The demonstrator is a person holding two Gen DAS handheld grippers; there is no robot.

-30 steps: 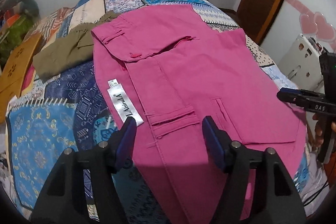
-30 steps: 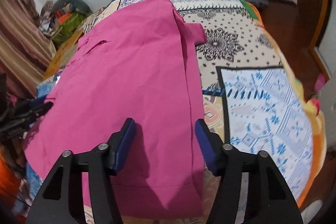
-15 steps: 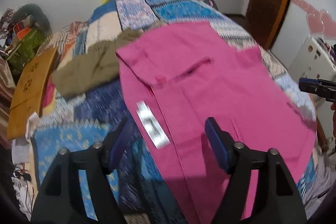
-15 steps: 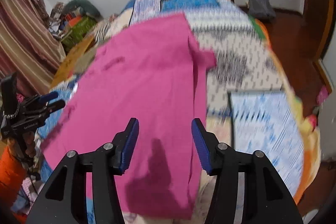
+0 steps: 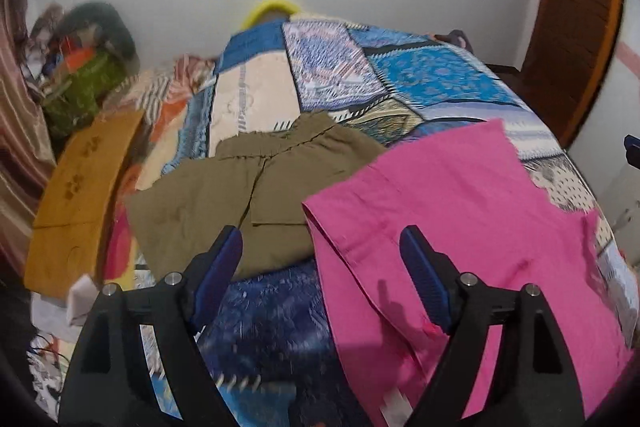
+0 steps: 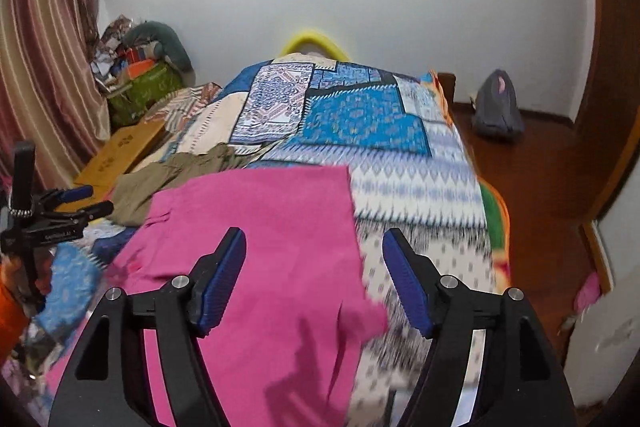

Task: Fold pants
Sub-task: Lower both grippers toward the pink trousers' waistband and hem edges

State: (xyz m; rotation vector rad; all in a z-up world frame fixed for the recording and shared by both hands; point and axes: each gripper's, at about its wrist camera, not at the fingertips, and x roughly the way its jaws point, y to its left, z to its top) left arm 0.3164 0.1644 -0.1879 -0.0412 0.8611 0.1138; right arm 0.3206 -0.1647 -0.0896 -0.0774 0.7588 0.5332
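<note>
The pink pants (image 5: pixel 460 227) lie spread flat on the patchwork bedspread (image 5: pixel 420 79), also seen in the right wrist view (image 6: pixel 260 251). My left gripper (image 5: pixel 322 271) is open and empty, held above the pants' left edge and the blue part of the spread. My right gripper (image 6: pixel 314 275) is open and empty, above the pants' right side. The left gripper also shows in the right wrist view (image 6: pixel 72 203) at the far left, its jaws slightly apart.
Olive-green pants (image 5: pixel 248 187) lie folded on the bed left of the pink ones. A yellow-brown board (image 5: pixel 80 195) and piled clutter (image 5: pixel 80 75) stand at the bed's left side. A wooden door (image 5: pixel 576 27) and floor with a grey bag (image 6: pixel 498 107) are to the right.
Both grippers have lifted and tilted up and away from the pink pants; the views now show the far end of the bed and the wall. Both stayed open and empty.
</note>
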